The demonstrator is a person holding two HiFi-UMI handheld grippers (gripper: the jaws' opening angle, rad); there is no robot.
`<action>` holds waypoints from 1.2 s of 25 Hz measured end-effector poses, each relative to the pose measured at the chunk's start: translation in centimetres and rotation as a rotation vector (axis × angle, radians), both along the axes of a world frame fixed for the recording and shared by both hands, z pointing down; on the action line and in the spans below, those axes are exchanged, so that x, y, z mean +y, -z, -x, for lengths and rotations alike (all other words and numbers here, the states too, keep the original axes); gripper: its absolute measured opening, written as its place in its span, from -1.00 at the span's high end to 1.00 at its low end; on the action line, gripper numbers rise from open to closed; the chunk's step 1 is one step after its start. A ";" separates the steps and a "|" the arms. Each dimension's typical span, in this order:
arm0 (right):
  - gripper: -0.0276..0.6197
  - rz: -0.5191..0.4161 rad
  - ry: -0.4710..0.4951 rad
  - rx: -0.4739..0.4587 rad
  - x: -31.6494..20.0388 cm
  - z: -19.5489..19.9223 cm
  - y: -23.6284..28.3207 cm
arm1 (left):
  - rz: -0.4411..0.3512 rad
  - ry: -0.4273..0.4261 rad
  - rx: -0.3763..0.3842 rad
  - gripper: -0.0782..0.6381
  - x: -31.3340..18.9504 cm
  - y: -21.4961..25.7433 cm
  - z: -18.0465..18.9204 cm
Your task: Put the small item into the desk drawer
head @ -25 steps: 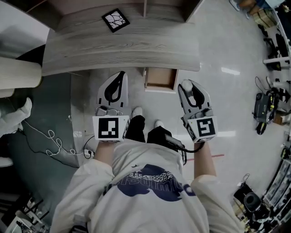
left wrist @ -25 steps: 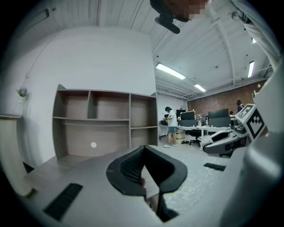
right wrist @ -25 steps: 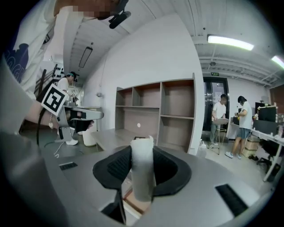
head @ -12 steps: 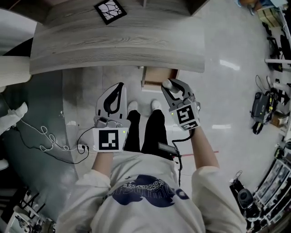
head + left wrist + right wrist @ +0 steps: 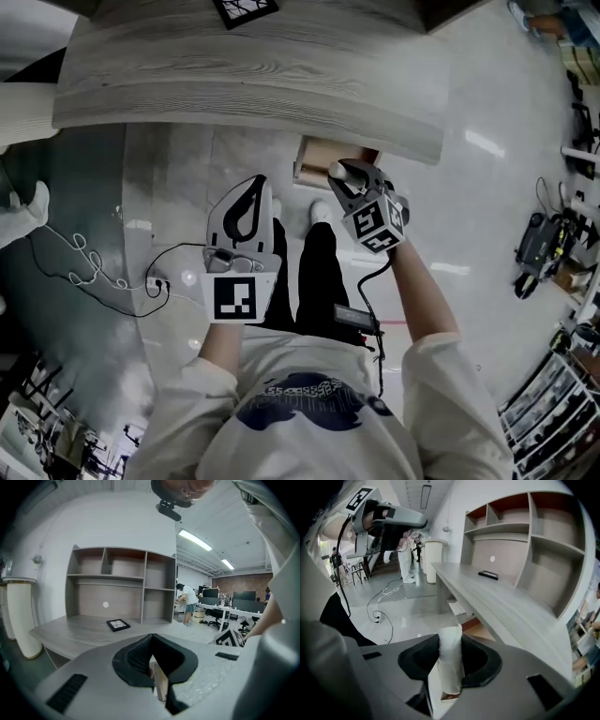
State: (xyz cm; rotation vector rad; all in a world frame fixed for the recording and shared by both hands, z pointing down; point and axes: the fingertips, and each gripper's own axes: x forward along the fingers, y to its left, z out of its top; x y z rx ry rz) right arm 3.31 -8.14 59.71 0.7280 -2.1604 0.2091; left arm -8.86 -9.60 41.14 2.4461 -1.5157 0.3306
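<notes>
Slippage comes first: the right gripper (image 5: 451, 644) fingers (image 5: 487, 665) clench a small white roll (image 5: 450, 660) that juts past them, near the open drawer (image 5: 323, 161) front; a tilt could drop it outside. Left gripper (image 5: 242, 208), fingers closed on nothing, sits left of the drawer. Farther, the overhanging table (image 5: 244, 94) edge may knock the roll.

Only the front part of the drawer (image 5: 317, 161) shows. The rest lies beneath the surface (image 5: 244, 94), and the right tool (image 5: 345, 174) covers its right corner. At the back of the surface, the black-framed tile (image 5: 246, 7) is cut off by the picture's top edge. Below the surface's front edge, the white-wrapped small item (image 5: 451, 660) has its lower end sunk between the right tool's jaws. What it is cannot be told.
</notes>
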 end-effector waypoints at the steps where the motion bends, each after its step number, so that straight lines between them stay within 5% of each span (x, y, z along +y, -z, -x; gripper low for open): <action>1: 0.53 0.011 0.012 0.005 -0.1 0.0 -0.7 | 0.006 0.007 0.005 0.76 -0.1 -0.3 -0.2; 30: 0.53 0.245 0.287 0.271 0.1 0.8 -14.6 | 0.085 0.065 0.024 0.76 -3.4 -7.6 -1.4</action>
